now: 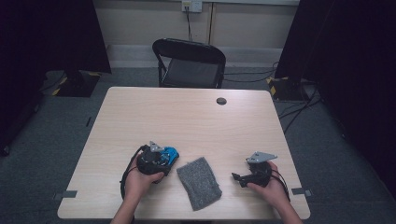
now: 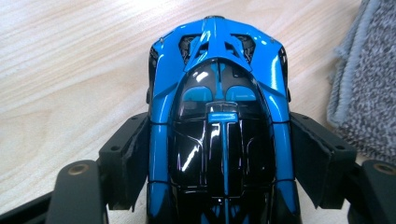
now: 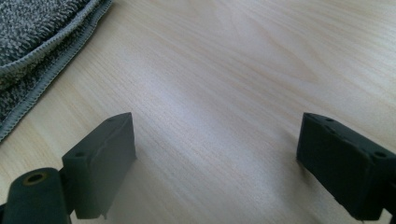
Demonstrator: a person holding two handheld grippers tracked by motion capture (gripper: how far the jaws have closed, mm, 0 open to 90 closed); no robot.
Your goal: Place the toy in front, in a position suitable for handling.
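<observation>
Left hand-held gripper [image 2: 219, 154] clamps blue toy car [image 2: 219, 93] | right hand-held gripper [image 3: 217, 158] spread

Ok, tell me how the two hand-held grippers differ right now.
The left hand-held gripper is shut on the blue toy car, its jaws against the car's sides; the right hand-held gripper is open with bare table between its jaws. The left sits left of the grey cloth, the right sits right of it. Both are low over the table.
</observation>
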